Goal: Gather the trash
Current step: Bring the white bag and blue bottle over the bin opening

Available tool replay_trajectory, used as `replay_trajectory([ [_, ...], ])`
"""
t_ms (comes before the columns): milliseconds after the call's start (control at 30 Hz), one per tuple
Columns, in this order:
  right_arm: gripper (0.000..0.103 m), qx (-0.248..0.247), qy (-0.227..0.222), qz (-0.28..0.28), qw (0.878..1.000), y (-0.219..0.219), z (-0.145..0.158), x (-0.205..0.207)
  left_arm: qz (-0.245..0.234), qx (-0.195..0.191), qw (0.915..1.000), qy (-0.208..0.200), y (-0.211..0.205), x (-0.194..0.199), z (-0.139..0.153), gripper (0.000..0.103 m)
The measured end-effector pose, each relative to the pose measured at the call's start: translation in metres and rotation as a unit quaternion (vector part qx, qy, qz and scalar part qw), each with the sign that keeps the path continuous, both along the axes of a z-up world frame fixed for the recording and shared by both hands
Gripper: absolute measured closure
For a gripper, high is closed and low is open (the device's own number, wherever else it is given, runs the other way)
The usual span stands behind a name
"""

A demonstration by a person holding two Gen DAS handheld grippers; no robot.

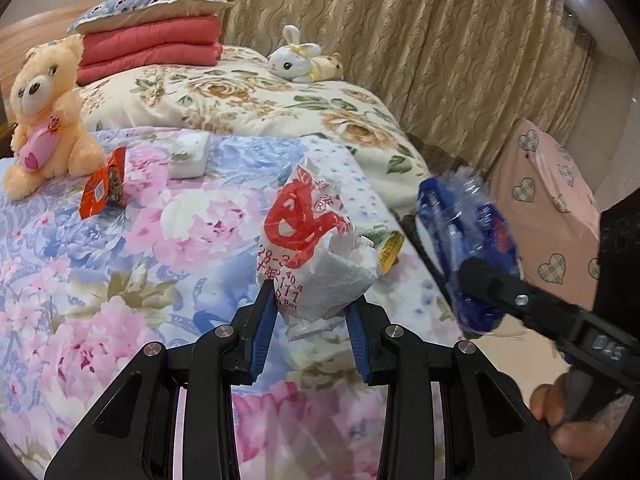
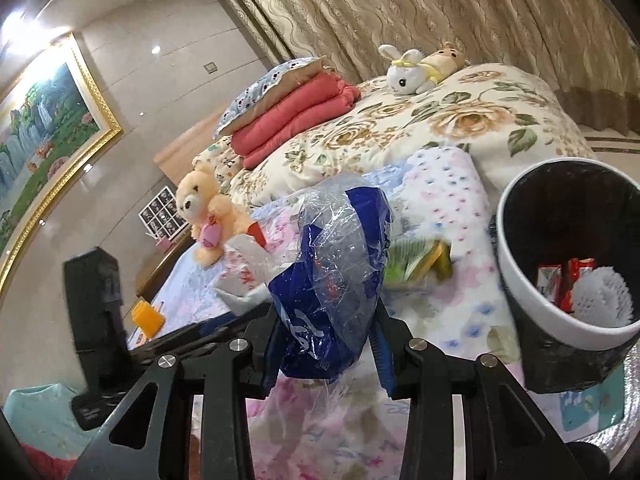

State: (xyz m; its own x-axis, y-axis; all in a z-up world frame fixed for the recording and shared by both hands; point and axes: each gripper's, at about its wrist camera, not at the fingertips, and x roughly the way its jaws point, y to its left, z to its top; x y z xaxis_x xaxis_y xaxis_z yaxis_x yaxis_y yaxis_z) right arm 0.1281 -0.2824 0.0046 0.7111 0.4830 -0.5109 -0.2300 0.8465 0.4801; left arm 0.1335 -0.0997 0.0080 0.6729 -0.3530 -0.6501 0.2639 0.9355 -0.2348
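So both claws are loaded right now. The left claw (image 1: 310, 304) is clamped on a crumpled white plastic bag with red print (image 1: 310, 248), holding it up off the pink and blue floral bedspread (image 1: 120, 280). The right claw (image 2: 326, 344) is squeezed onto a crinkly blue and clear plastic wrapper (image 2: 336, 280), also lifted clear of the bed; from the left wrist view that same wrapper (image 1: 466, 256) hangs out at about 3 o'clock of the white bag, with a bit of the person's hand (image 1: 568, 420) gripping the handle below it.

Still lying on the bedspread: an orange-red snack packet (image 1: 105, 186) at roughly 10 o'clock of the white bag, just beside a peach plush teddy bear (image 1: 44, 116), a white foam block (image 1: 189, 155) at about 11 o'clock, and a yellow and green wrapper (image 2: 420, 264) tucked just behind the held stuff.

The white round waste bin with a black liner (image 2: 532, 308) sits at 3 o'clock of the right claw, at the bed's edge, with red packets (image 2: 560, 280) and a white foam net (image 2: 600, 296) already in it. A white plush bunny (image 1: 296, 58) lies on the far cream rose quilt (image 1: 260, 108).
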Motion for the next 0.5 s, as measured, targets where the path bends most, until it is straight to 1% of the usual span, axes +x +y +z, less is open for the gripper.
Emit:
replay_trajectory([
  [133, 0.064, 0.001, 0.01, -0.015, 1.0, -0.013, -0.006, -0.002, -0.015, 0.0, 0.9999, -0.005, -0.012, -0.001, 0.005, 0.07],
  [500, 0.063, 0.0, 0.019, -0.06, 0.998, -0.058, -0.012, -0.008, -0.057, 0.011, 0.9983, 0.005, -0.06, 0.008, -0.001, 0.07],
])
